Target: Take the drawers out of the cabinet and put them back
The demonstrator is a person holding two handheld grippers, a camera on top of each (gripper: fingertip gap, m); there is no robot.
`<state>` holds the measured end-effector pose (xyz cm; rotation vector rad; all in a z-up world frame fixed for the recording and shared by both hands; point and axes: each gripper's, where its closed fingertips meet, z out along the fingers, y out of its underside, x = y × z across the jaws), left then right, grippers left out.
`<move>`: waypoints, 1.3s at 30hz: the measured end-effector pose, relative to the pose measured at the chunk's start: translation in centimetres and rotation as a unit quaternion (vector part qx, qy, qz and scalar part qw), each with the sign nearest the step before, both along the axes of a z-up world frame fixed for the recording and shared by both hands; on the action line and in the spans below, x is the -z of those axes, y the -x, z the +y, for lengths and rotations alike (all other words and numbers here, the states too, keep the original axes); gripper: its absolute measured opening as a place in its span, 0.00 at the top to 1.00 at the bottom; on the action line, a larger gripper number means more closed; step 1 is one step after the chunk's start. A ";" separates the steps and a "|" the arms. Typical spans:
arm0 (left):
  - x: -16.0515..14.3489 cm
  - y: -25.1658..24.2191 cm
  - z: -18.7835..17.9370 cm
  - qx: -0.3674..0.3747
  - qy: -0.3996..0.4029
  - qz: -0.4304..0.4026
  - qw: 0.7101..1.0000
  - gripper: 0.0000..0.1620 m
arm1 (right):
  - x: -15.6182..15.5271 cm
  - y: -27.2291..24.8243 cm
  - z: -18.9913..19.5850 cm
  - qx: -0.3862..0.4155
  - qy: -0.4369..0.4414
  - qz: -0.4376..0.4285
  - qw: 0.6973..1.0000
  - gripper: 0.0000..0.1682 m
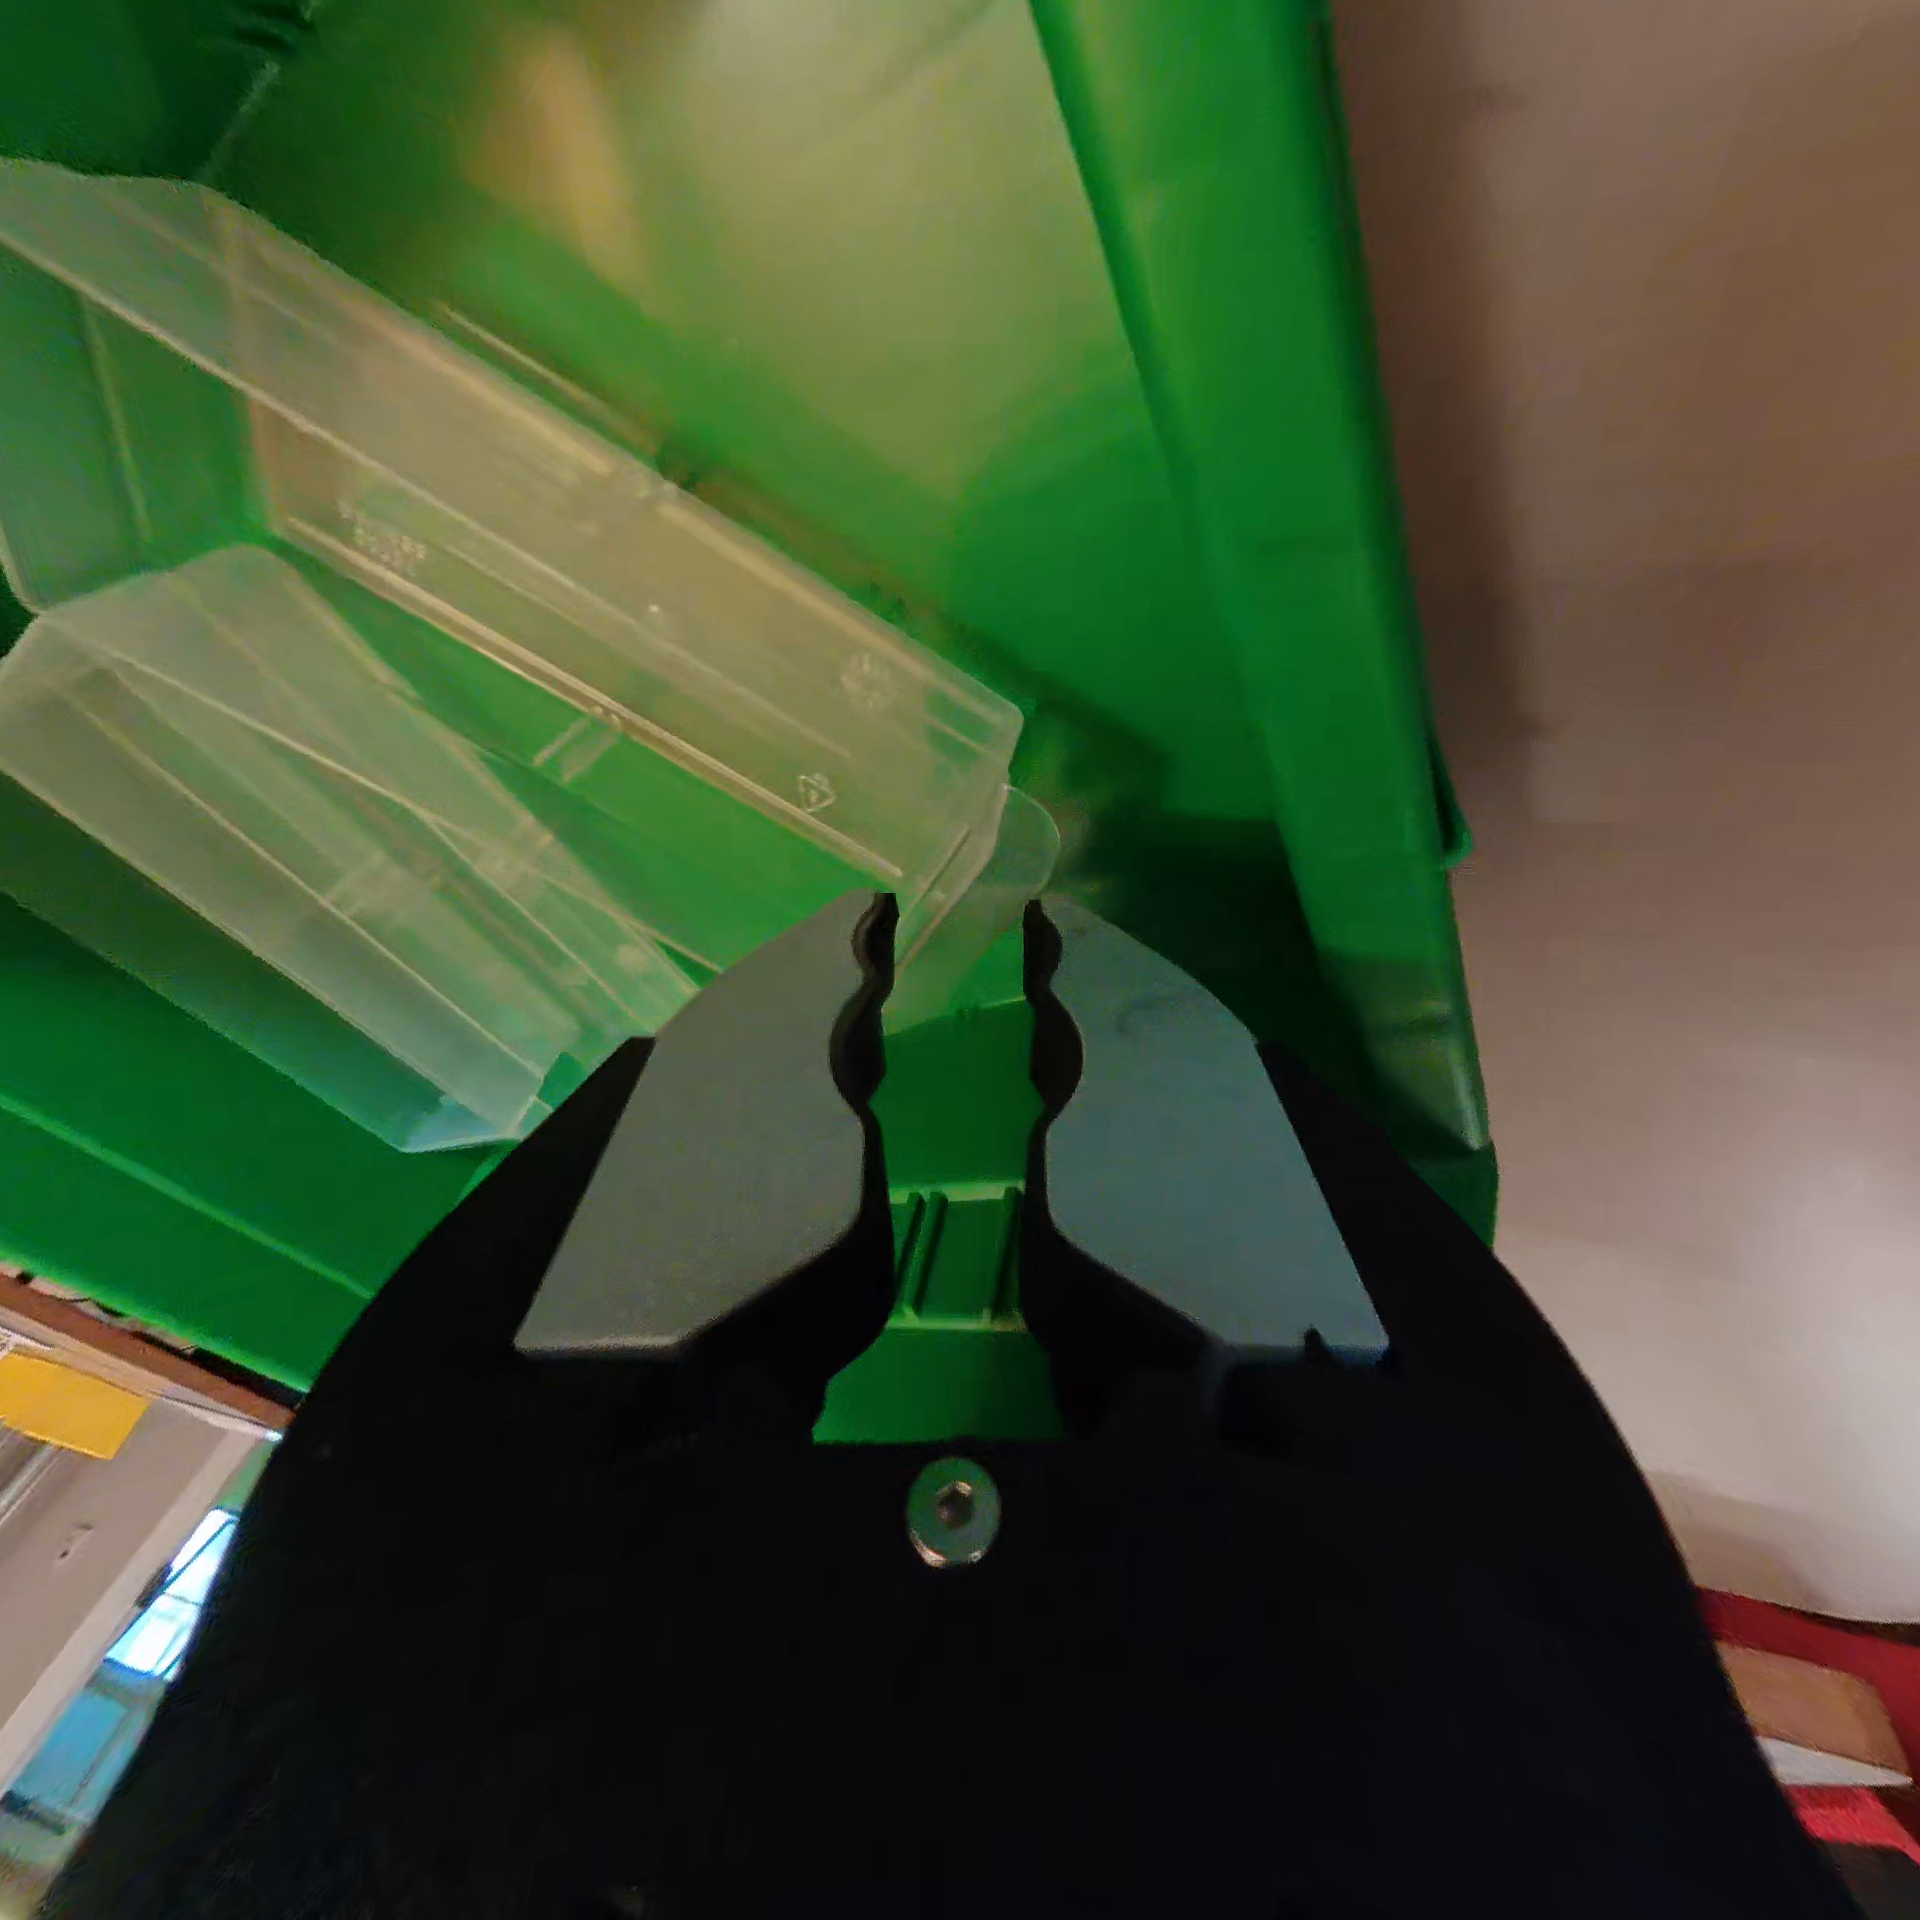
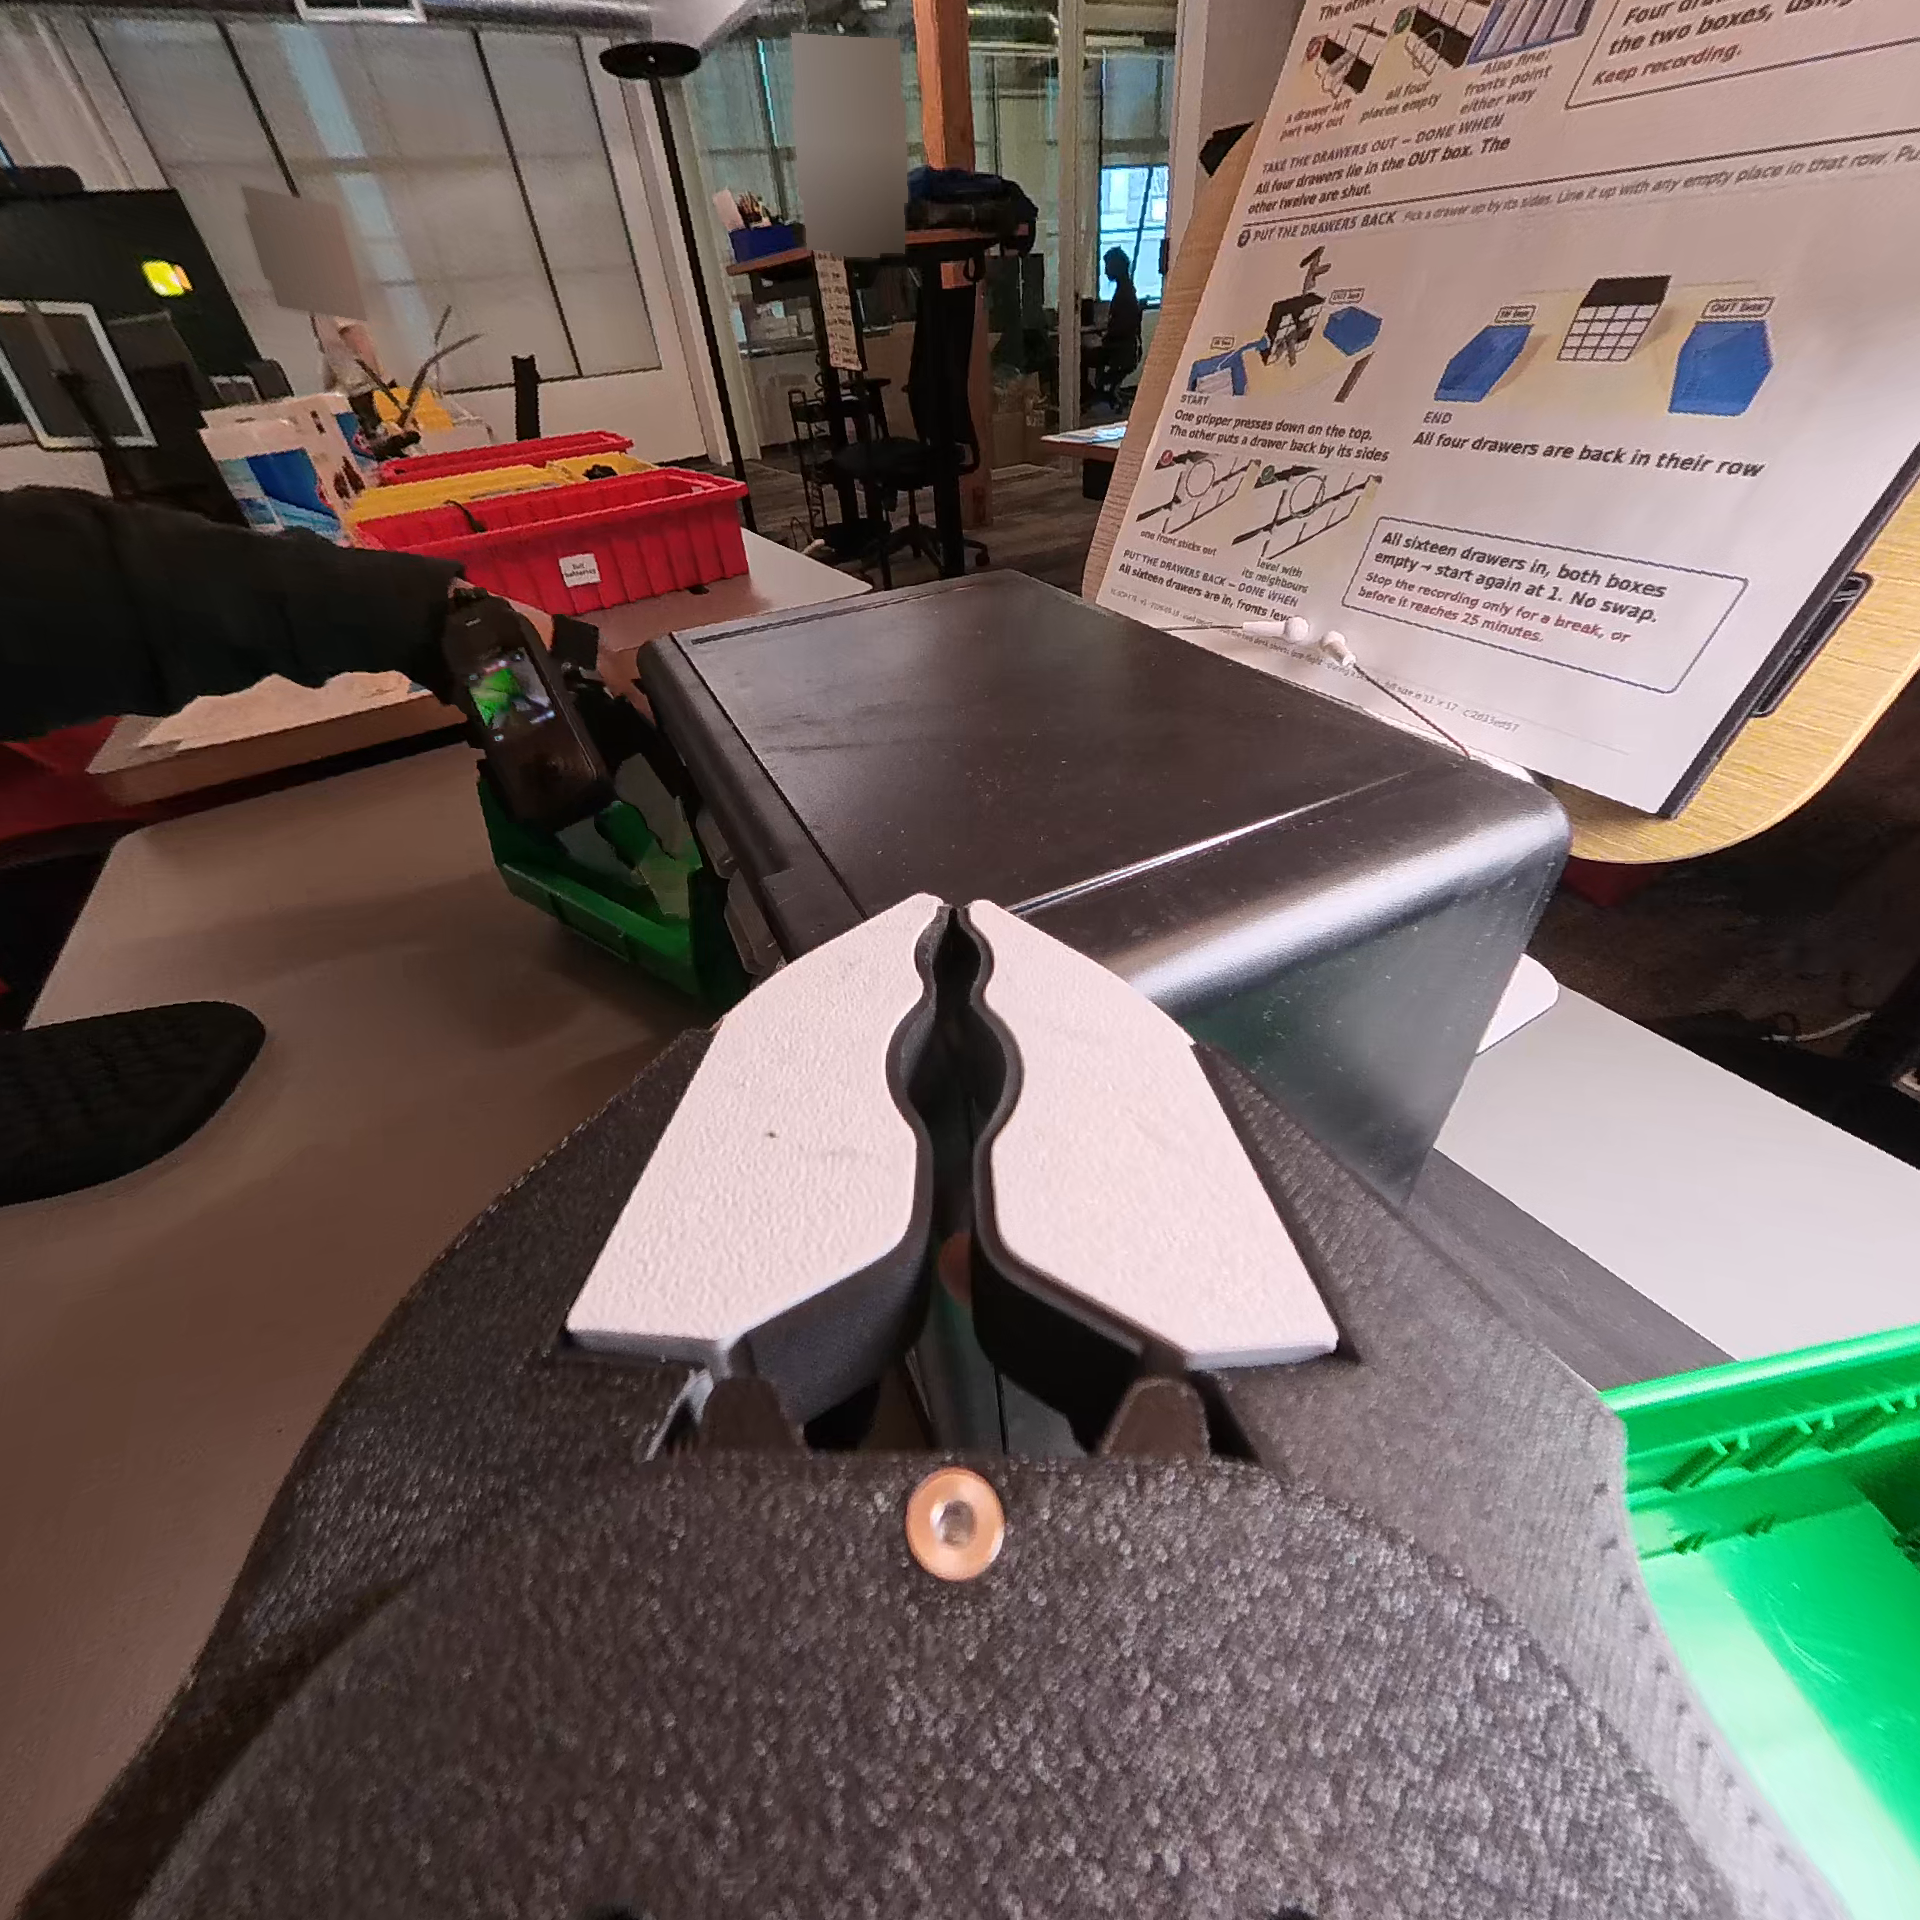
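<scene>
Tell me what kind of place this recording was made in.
Most likely an open-plan office or lab used as a workspace. The right wrist view shows office chairs on the floor beyond, red parts bins on a neighbouring desk, and an illustrated instruction sheet propped behind the black cabinet.

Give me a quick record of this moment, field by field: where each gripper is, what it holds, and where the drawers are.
left gripper: inside the green bin, jaws slightly apart around the front tab of a clear drawer
second clear drawer: lying in the same bin, beside the first
right gripper: shut, empty, at the near edge of the black cabinet
other green bin: right of the cabinet
</scene>
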<state>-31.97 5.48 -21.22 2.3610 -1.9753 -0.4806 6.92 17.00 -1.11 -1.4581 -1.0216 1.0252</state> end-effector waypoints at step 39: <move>-22.4 -29.3 -3.9 0.111 -0.181 -0.420 0.882 0.88 | 0.1 -0.1 -0.1 0.015 -0.018 -0.028 0.999 1.00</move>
